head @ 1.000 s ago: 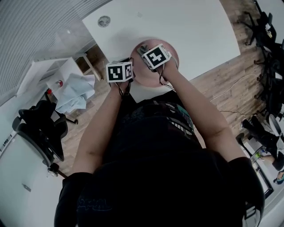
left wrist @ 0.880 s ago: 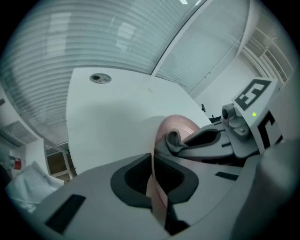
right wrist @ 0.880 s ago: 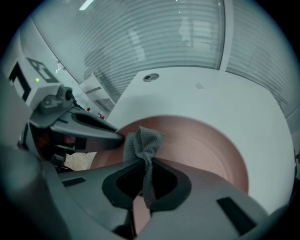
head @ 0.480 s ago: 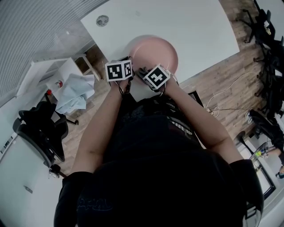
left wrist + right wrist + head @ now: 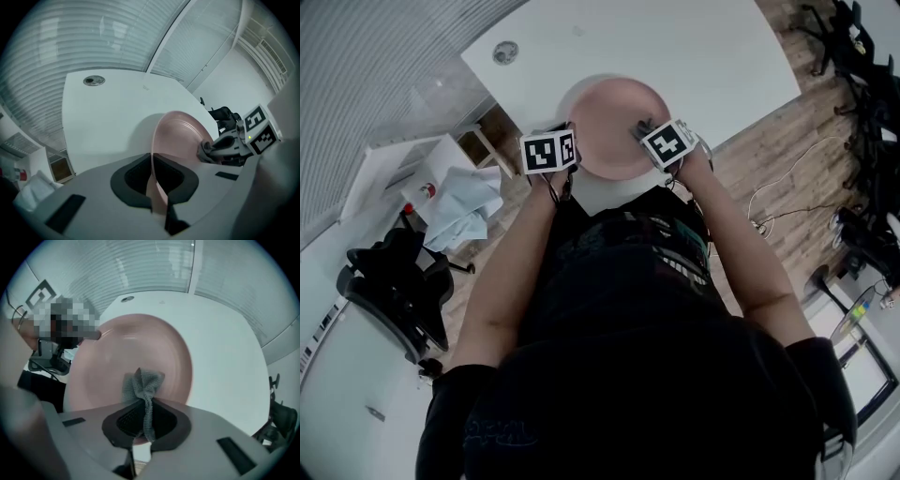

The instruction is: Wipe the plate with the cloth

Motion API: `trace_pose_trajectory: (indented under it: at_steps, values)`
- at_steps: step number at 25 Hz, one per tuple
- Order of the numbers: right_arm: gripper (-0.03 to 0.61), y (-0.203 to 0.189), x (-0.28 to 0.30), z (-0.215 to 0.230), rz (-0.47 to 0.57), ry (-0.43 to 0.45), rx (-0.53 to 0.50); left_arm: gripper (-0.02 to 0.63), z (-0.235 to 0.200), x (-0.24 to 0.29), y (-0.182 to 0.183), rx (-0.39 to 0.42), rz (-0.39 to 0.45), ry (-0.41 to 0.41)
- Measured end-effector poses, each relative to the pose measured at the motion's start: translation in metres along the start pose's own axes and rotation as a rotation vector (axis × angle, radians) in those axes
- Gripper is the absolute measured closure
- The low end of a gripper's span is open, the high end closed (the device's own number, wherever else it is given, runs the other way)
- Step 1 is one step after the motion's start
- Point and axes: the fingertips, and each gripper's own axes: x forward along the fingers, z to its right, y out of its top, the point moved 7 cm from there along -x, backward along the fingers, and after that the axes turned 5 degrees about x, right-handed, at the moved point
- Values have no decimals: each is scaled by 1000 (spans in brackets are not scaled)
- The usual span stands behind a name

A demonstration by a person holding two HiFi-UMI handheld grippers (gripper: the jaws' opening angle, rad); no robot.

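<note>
Plate, round, pink (image 5: 609,131): at near edge of white desk (image 5: 703,56), rim pinched in my left claw (image 5: 153,180). Cloth, grey, knitted (image 5: 143,383): clamped in my right claw (image 5: 140,423), at plate's right side. Step: wiping underway. Next, I judge: sweep cloth across the face, pressing lightly.
</note>
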Motion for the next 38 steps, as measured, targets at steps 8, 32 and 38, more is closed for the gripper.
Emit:
trace_pose_trajectory:
  at_steps: [8, 32, 38]
  values:
    - [545, 85, 5, 11, 121, -93, -96, 586, 4, 1, 1, -4, -1, 3]
    - [543, -1, 9, -61, -97, 224, -474, 586, 3, 3, 3, -3, -15, 16]
    - [543, 18, 4, -1, -64, 80, -375, 586, 6, 3, 4, 22, -25, 26]
